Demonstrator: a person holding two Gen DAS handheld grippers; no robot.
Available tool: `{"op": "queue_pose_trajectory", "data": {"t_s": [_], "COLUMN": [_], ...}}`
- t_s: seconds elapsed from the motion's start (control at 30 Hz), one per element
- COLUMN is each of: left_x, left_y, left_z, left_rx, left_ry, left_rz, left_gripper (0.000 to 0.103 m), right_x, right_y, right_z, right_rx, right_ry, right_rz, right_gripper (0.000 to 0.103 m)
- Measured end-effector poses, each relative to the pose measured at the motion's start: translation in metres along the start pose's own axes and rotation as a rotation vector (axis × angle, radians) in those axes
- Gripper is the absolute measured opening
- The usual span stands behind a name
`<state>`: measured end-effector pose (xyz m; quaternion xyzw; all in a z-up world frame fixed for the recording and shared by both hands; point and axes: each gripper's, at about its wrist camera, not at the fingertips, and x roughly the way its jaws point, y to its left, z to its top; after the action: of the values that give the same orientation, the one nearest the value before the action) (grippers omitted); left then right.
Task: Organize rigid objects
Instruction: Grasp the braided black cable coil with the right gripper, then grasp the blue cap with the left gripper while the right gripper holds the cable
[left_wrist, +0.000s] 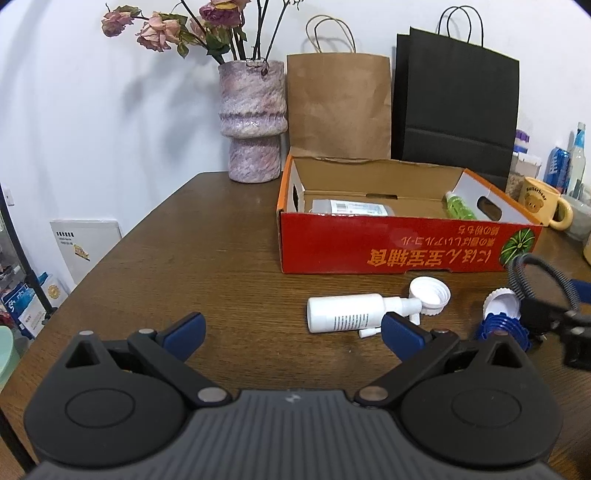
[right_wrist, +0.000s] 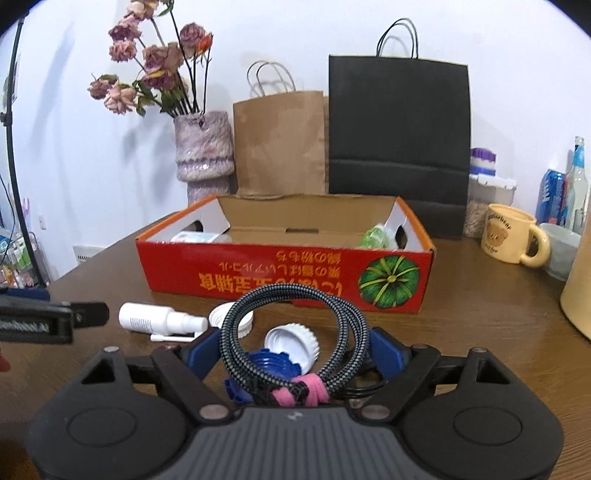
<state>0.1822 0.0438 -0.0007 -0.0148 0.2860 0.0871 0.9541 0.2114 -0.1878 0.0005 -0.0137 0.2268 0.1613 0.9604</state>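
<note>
Wooden table (left_wrist: 184, 240), left gripper (left_wrist: 291, 330) open and tilted down, right gripper (right_wrist: 295, 350) clasping coiled cable (right_wrist: 291, 332)

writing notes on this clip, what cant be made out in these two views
- Box contents: in both views the red front wall hides most of the grey pack and green bottle.
- Blue cap: right wrist view, largely behind the coiled cable between the right gripper's pads.
- White spray bottle label: print too small in either view.

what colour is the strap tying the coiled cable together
Pink. The strap wraps the bottom of the coiled cable, seen best in the right wrist view.
</note>
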Motion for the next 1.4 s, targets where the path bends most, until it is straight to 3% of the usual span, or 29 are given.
{"op": "queue_pose_trajectory", "data": {"t_s": [0.27,0.9,1.17,1.4], "left_x": [-0.003,-0.004,0.017,0.025], "left_y": [-0.021,-0.126,-0.151,-0.153], "left_z": [0.0,-0.007,-0.017,-0.018], "left_rx": [0.022,0.151,0.145,0.125], "left_ry": [-0.003,0.043,0.079,0.075], "left_rz": [-0.013,-0.146,-0.079,-0.07], "left_gripper": [0.103,0.103,0.103,0.103], "right_x": [-0.015,-0.035,-0.036,-0.034], "right_y": [-0.025,-0.084,-0.092,-0.088], "right_z": [0.003,0.001,-0.001,-0.003], "right_rx": [0.018,0.047,0.053,0.039], "right_ry": [-0.043,-0.089,-0.089,-0.076], "right_rz": [-0.015,-0.074,-0.085,-0.089], "right_gripper": [0.085,0.085,0.085,0.085]}}
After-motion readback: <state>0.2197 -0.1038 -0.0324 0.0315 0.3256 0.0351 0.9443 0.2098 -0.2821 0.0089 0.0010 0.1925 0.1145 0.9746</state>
